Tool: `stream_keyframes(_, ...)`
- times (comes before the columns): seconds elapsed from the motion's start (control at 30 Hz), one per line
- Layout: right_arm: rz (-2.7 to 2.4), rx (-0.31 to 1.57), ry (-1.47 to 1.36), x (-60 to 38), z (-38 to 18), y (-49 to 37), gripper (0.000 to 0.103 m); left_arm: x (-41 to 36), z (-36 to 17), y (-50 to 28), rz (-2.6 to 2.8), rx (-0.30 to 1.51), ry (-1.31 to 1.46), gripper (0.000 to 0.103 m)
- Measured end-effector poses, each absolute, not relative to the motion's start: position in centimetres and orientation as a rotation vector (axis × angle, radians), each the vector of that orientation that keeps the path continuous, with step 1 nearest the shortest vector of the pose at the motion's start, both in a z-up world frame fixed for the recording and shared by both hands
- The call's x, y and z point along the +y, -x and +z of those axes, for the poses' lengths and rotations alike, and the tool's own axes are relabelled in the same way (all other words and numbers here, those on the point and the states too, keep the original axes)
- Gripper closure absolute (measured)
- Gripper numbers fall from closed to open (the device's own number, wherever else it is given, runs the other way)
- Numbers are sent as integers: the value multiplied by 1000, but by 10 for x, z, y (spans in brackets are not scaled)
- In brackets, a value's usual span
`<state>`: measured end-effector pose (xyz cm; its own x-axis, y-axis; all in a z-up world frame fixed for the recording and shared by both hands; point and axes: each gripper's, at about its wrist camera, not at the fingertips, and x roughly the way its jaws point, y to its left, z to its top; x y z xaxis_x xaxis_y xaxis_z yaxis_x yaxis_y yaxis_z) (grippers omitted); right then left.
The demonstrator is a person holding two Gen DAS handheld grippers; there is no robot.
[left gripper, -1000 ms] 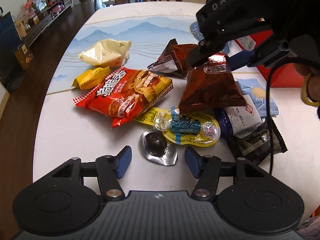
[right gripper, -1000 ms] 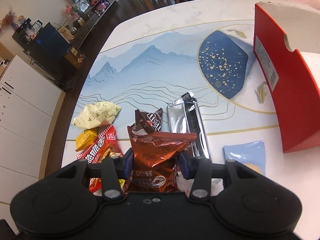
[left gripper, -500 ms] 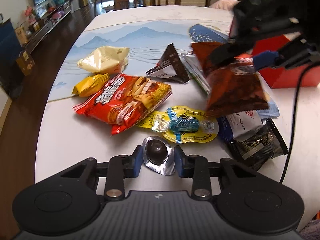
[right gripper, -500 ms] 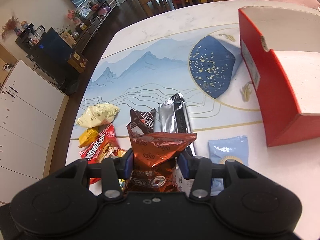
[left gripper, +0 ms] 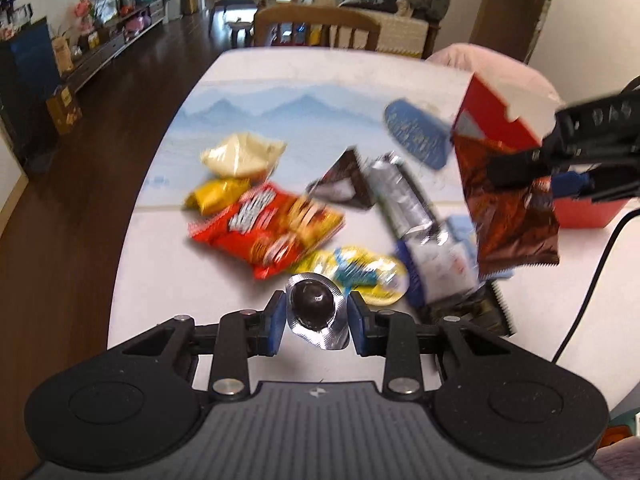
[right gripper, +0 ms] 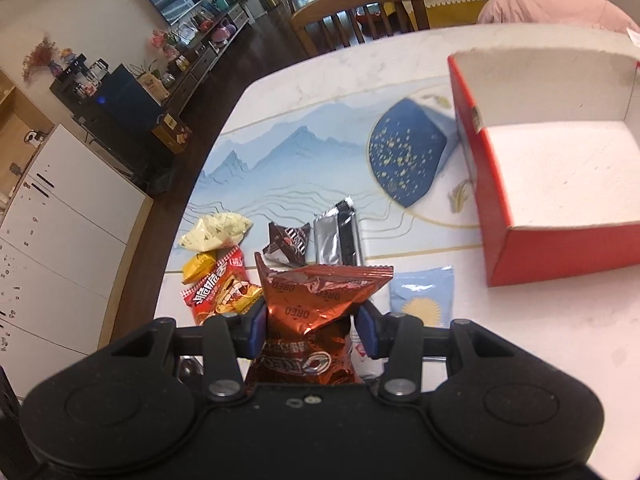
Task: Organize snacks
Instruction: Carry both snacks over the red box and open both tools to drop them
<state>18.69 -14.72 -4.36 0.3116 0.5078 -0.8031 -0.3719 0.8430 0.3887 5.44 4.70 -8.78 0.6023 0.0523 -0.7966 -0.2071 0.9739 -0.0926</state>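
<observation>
**Two snacks in hand, box open to the right**

Left gripper (left gripper: 314, 318): blue pads pinch a foil-cupped chocolate (left gripper: 313, 307) by the crinkled foil rim on either side. It looks clear of the table (left gripper: 152, 280), though blur makes that hard to confirm. Small, light and stiff at the dome; the foil skirt is thin and will crumple or slide if squeezed harder. Holding at the widest part of the cup, as now, seems right.

Right gripper (right gripper: 311, 328): pads press in on the sides of a brown Oreo bag (right gripper: 316, 304), below its crimped top seal. The bag is light, air-puffed and slick; the contents are likely brittle, so a firm clamp risks crushing. A pinch nearer the flat seal would be safer. In the left wrist view the bag hangs free beside the red box (right gripper: 500, 216).

The box stands open on the table's right side; the visible part of its inside is bare white.

Hard to read: the left view is motion-smeared, so labels on the red chip bag (left gripper: 268, 232) and silver packet (left gripper: 404, 196) are illegible. The Oreo bag's lower half is hidden behind the gripper body. The box's right edge is cut off.
</observation>
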Motion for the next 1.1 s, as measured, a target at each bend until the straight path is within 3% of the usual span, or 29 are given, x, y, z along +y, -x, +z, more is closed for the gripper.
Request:
stream_keyframes(0.6, 421, 1018, -155, -268, 6, -250, 59, -49, 0, -147, -60, 841, 112, 71)
stream_keyframes(1.1, 312, 1042, -99, -351, -21, -344, 58, -152, -20, -275, -166, 943, 78, 71)
